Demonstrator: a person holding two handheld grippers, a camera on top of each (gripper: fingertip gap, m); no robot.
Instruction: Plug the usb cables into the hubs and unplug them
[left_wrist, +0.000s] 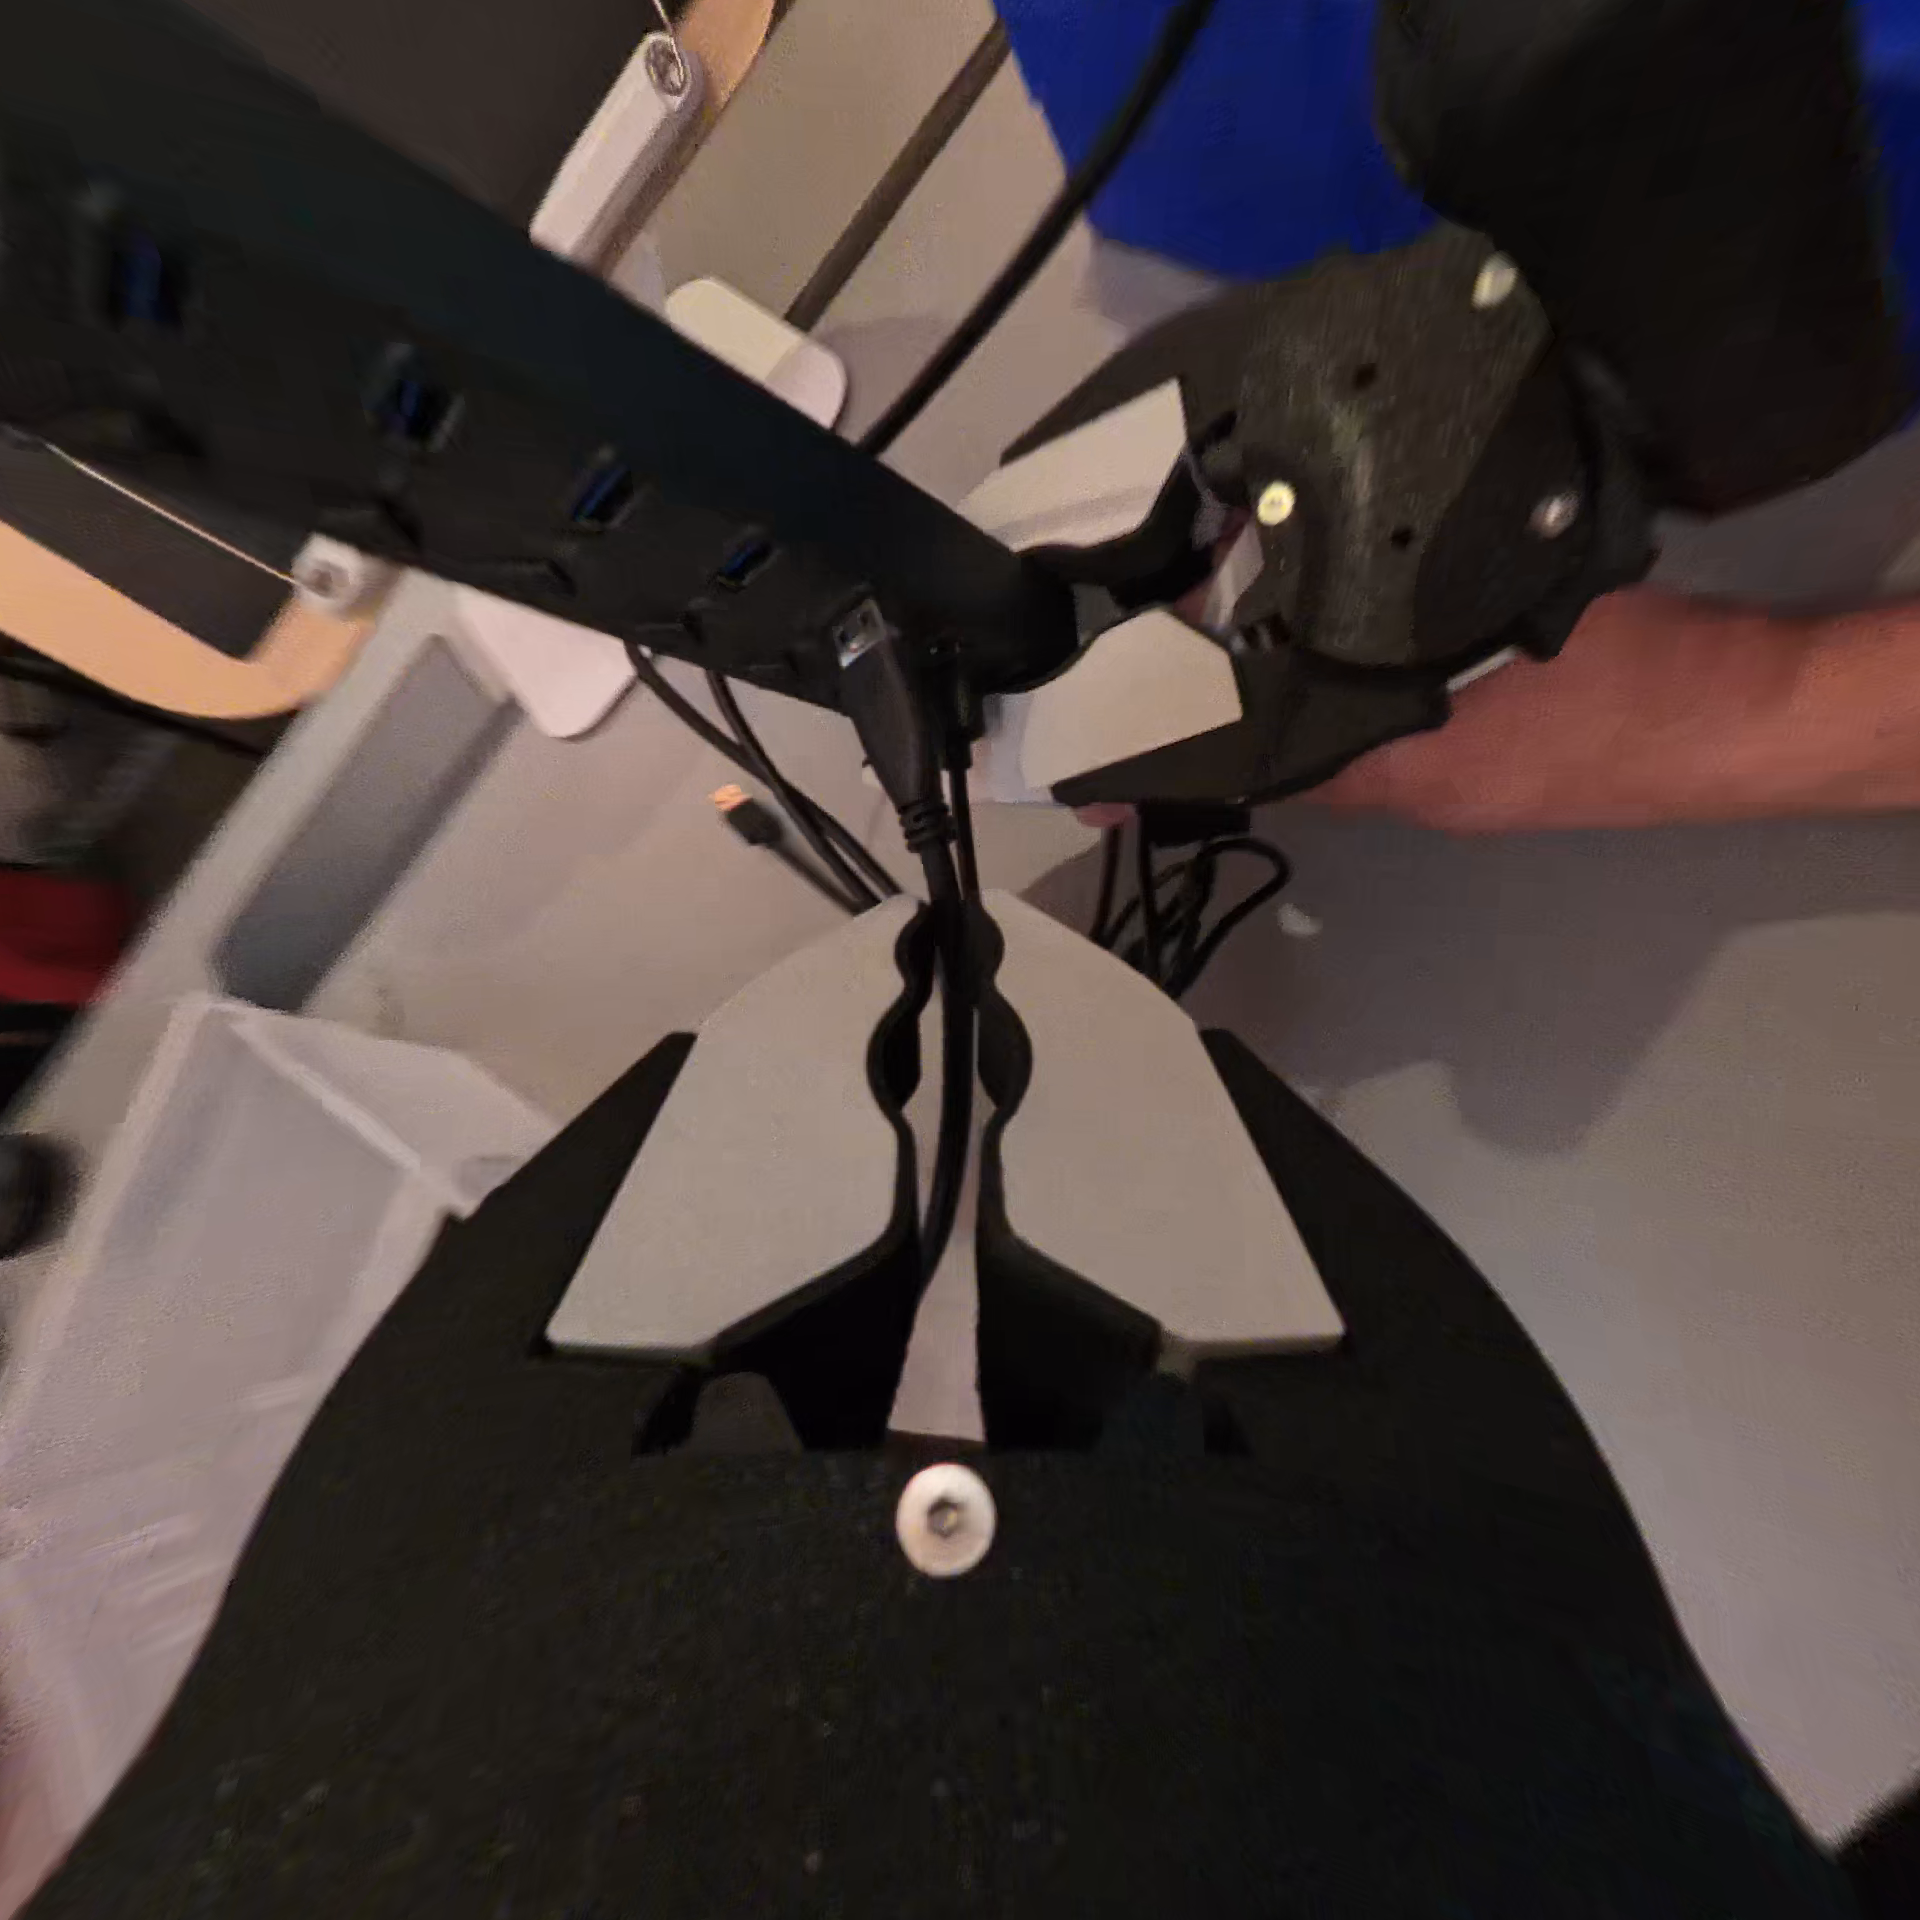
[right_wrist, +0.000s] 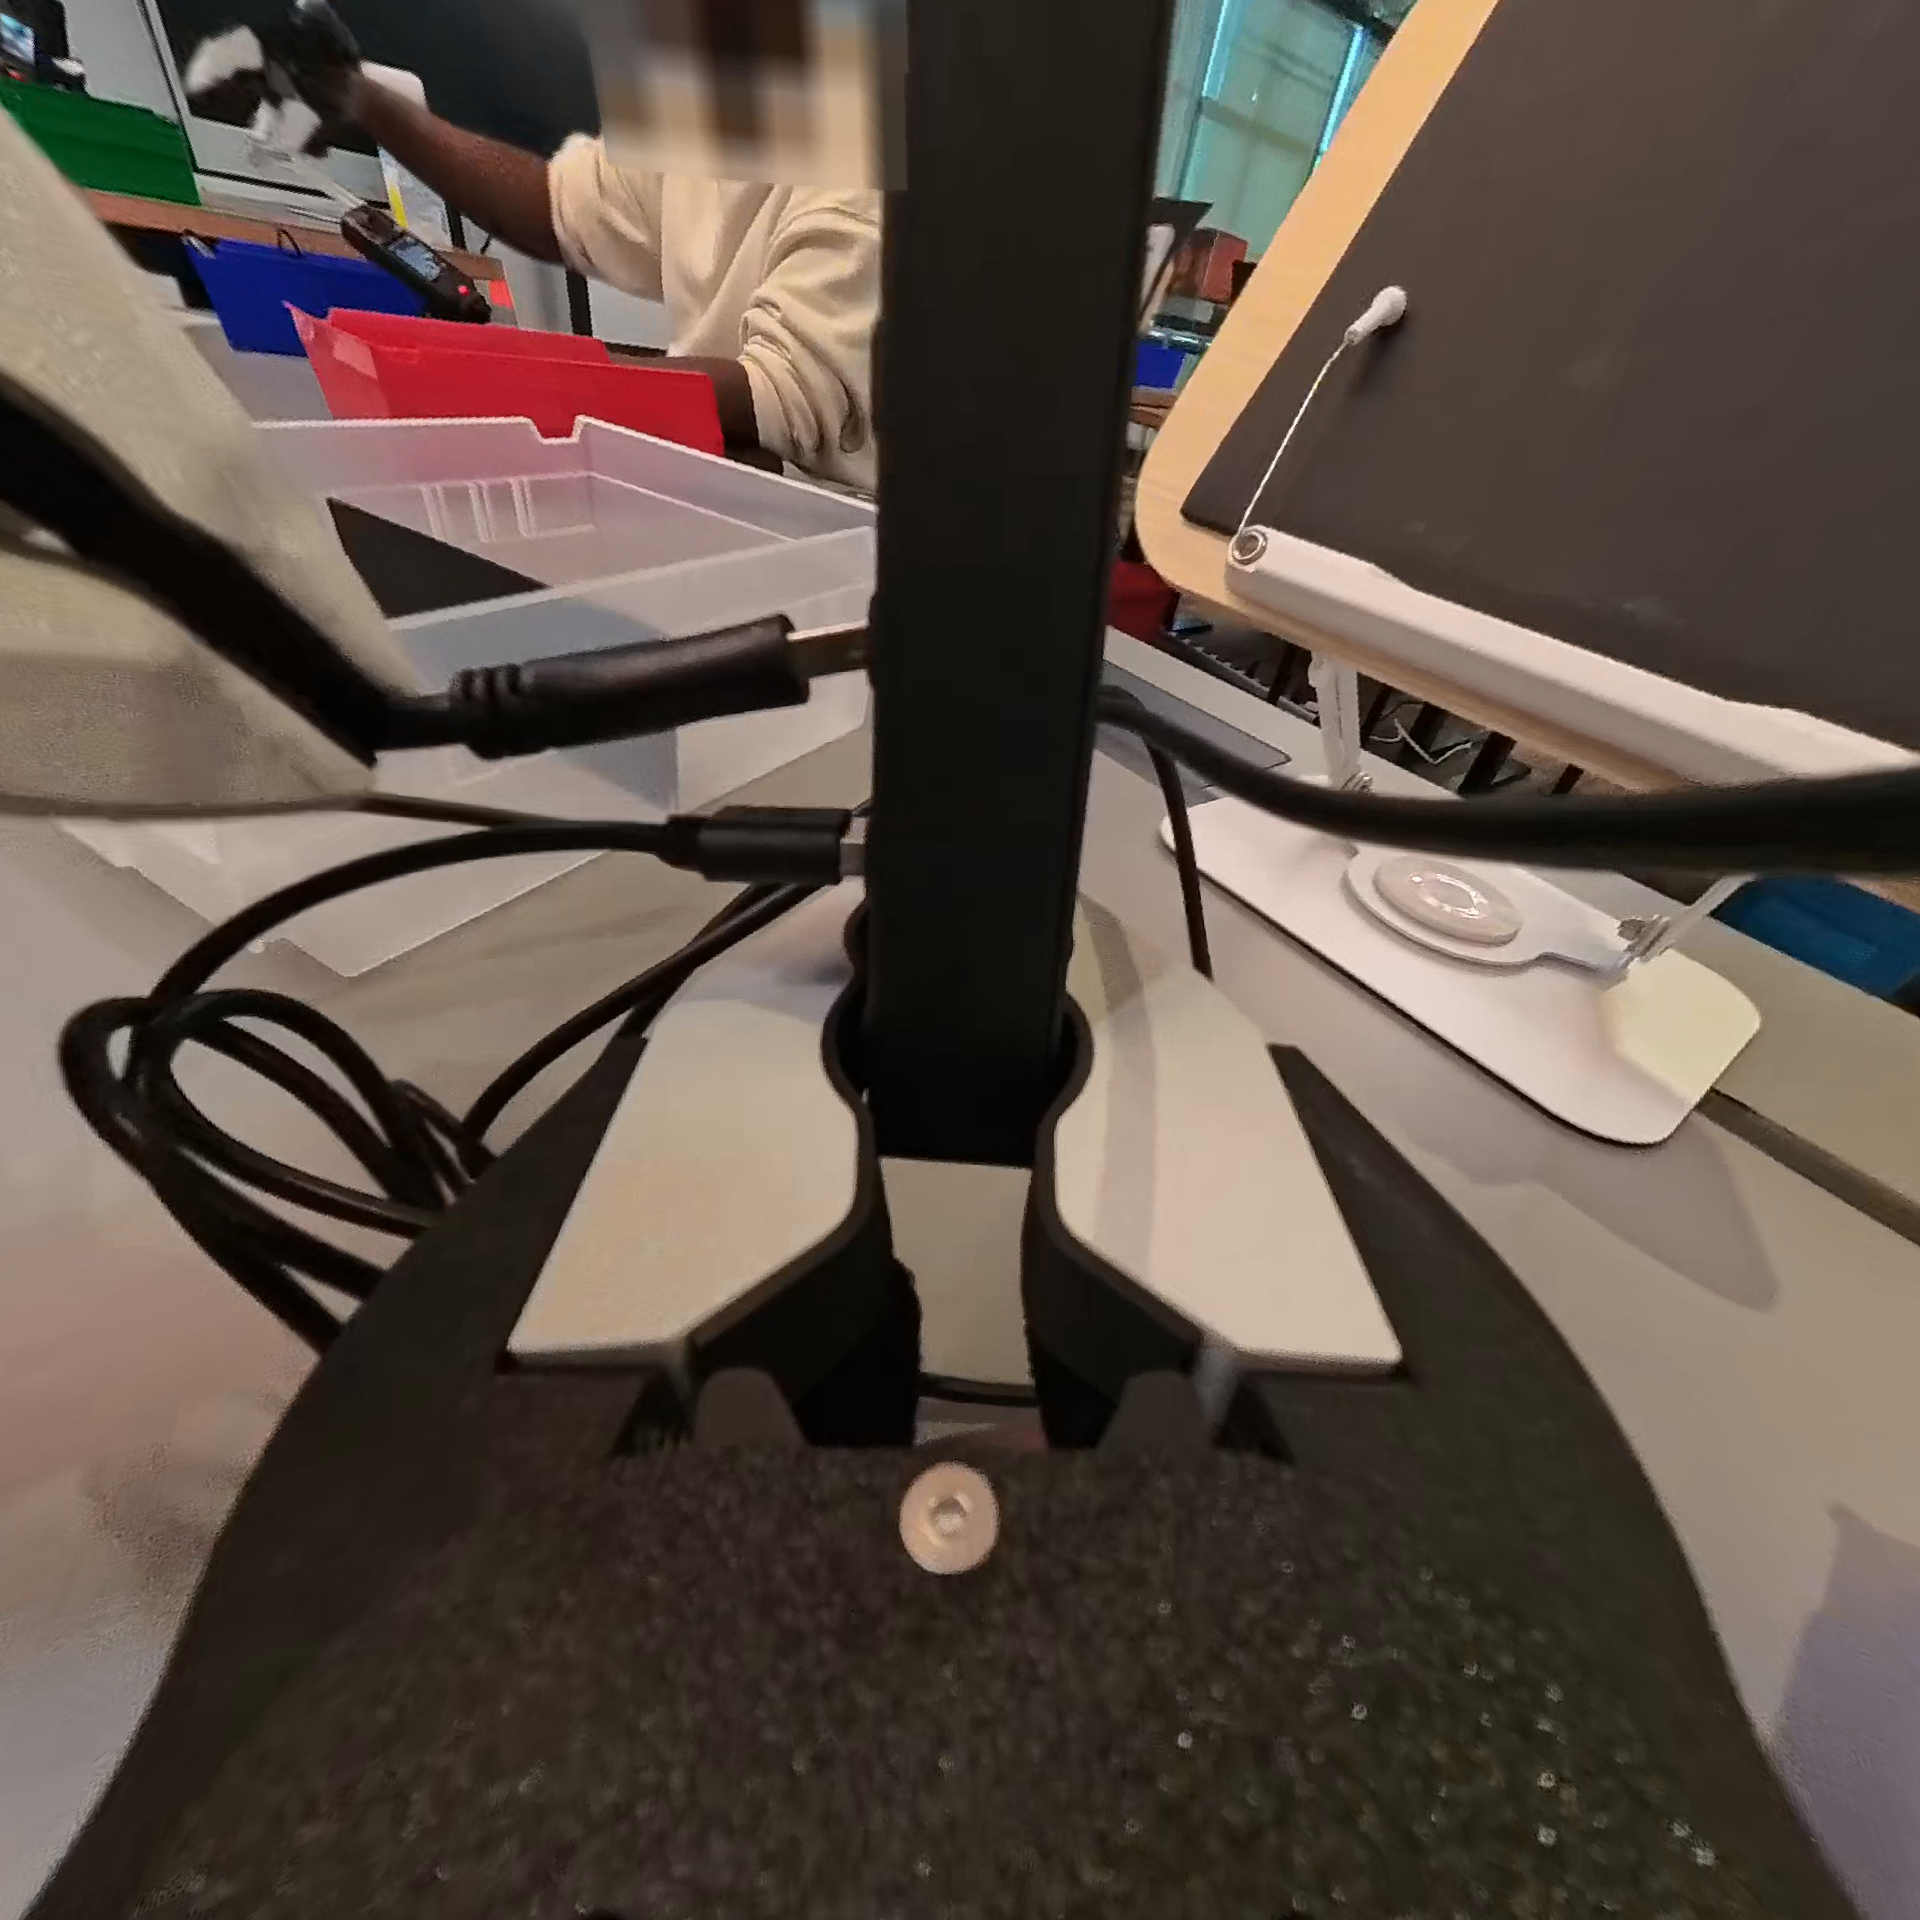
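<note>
The left tool (left_wrist: 951, 935) is clenched on a thin black usb cable (left_wrist: 940, 1049) whose plug (left_wrist: 883, 707) sits in the long black hub (left_wrist: 499, 416). The right tool (right_wrist: 961, 1039), a hand (left_wrist: 1621, 717) behind it, grips the hub's end, holding it above the grey desk (left_wrist: 1558, 1039). Around lie coiled cables (right_wrist: 260, 1122), a clear tray (right_wrist: 582, 520) and a white tablet stand (right_wrist: 1455, 935)

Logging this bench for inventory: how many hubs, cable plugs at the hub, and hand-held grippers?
USB hub: 1
Cable plugs at the hub: 2, thick plug, thin plug
Hand-held grippers: 2, left hand-held gripper, right hand-held gripper
Total: 5
</note>
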